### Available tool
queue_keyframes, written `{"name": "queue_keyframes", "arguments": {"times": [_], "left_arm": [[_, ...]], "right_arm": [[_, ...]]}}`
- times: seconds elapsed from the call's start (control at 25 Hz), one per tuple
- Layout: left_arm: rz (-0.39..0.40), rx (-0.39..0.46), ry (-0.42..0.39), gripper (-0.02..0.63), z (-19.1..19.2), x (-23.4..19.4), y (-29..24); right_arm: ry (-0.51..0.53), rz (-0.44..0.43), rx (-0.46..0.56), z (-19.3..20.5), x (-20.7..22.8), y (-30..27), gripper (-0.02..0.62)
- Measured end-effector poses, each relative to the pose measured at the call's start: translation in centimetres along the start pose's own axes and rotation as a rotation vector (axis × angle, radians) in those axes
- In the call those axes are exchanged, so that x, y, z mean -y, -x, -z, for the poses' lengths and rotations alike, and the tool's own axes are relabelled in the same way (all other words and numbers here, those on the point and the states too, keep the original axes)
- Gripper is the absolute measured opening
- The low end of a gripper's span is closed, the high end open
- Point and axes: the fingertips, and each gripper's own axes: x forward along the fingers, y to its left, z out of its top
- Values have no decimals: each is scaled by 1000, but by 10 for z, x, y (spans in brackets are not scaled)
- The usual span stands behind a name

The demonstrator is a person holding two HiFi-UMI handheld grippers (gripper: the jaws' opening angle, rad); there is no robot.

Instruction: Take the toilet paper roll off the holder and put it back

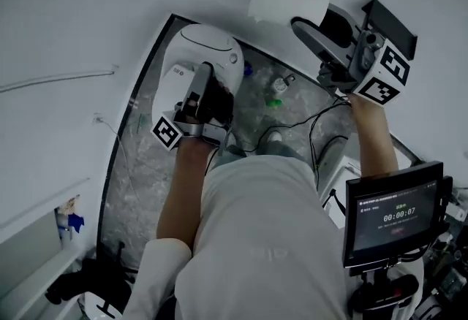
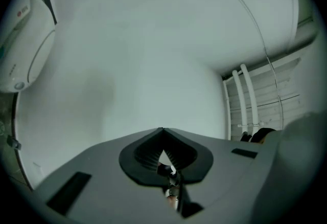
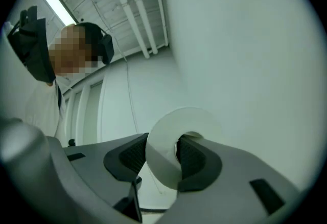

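Right forearm [image 1: 374,137] up, right gripper [image 1: 311,17] tight on toilet paper roll [image 3: 160,162]

Probably bathroom: toilet [image 1: 212,48], stone floor [image 1: 139,165], white walls [image 1: 66,12].

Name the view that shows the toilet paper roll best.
Right gripper view: the toilet paper roll sits close up, clamped in the right tool. Head view shows only a pale block at the tool's tip; left gripper view shows none.

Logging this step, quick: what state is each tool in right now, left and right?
Left tool: closed, nothing between its jaws.
Right tool: closed on the toilet paper roll.
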Motion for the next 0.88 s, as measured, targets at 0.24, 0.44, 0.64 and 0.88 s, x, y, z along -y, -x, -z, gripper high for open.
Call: {"name": "queue_keyframes", "arguments": {"times": [0.24, 0.44, 0.64, 0.88], "left_arm": [[7, 27, 13, 6, -2, -3, 7], [22, 39, 15, 6, -3, -1, 8], [49, 56, 6, 6, -6, 4, 7], [59, 79, 9, 6, -7, 1, 12]], "right_arm": [[-73, 10, 109, -11, 3, 23, 176], [-215, 27, 251, -11, 15, 51, 175], [-312, 13, 409, -10, 19, 76, 175], [-386, -41, 540, -6, 12, 87, 176]]}}
